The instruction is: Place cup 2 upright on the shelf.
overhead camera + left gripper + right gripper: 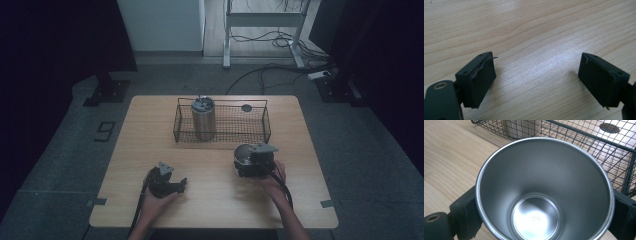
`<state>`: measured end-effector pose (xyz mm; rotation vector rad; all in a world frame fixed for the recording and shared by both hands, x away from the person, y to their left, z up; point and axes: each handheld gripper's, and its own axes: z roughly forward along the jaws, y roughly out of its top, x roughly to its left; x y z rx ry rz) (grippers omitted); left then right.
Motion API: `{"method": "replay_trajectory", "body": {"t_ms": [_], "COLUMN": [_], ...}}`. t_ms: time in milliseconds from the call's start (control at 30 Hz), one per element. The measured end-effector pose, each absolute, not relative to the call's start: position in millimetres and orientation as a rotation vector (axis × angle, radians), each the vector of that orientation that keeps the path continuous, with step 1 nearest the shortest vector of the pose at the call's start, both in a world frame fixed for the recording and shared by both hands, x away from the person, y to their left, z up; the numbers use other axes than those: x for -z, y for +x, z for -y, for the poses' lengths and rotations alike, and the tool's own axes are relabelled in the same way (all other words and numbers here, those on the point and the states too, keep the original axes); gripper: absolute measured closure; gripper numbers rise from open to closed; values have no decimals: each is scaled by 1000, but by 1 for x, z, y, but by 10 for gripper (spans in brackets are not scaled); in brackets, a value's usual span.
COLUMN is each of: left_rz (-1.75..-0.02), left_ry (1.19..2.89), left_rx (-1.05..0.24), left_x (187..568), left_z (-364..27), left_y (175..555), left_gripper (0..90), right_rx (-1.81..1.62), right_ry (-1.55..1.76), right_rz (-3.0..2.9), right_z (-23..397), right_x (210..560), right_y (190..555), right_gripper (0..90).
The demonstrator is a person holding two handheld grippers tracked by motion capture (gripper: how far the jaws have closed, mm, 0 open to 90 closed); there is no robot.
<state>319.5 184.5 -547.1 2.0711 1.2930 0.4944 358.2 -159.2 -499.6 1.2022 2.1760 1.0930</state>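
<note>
Up top, a wire basket [222, 121] sat on the far half of the wooden worktop [130, 150], and inside its left end stood an upright metal canister [203, 118] with a dark lid, its base on the basket floor. The rest of the basket looked bare; through its right part a dark round hole [246, 107] in the worktop showed. From the right gripper view the same basket [596, 142] ran across the upper edge, with the canister's ribbed lower wall [520, 127] behind the mesh and the hole [609, 128] seen through it. Just in front of the basket's right half, apart from it, a steel cup [243, 154] stood upright on the worktop, and the right tool [250, 161] was closed around it, the person's right hand [272, 179] behind. In the right gripper view the cup [541, 187] opened toward the camera, empty, with small stamped digits on its round bottom; its two black jaws pressed against the cup's wall on either side, just under the rim. The left tool [172, 186] lay low over the near left part of the worktop, well apart from cup and basket, held by the left hand [154, 204]. In the left gripper view the left tool [536, 75] stood wide, nothing between its pads but bare wood grain [531, 32], and a thin strip was peeling from the edge of one pad [482, 77].
</note>
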Motion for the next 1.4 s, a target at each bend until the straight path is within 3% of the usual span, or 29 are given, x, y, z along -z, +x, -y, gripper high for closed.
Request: {"method": "replay_trajectory", "body": {"t_ms": [367, 1400], "left_rz": [-1293, -1292], "left_ry": [2071, 2079], "left_rx": [-494, -502], "left_x": [547, 547], "left_z": [-185, -184], "left_y": [320, 320], "left_gripper": [141, 141], "right_rx": [-1095, -1244], "right_ry": [1203, 1185], "right_rz": [-2138, -2075], "right_z": [161, 166], "right_x": [497, 441], "right_y": [356, 353], "right_gripper": [69, 70]}}
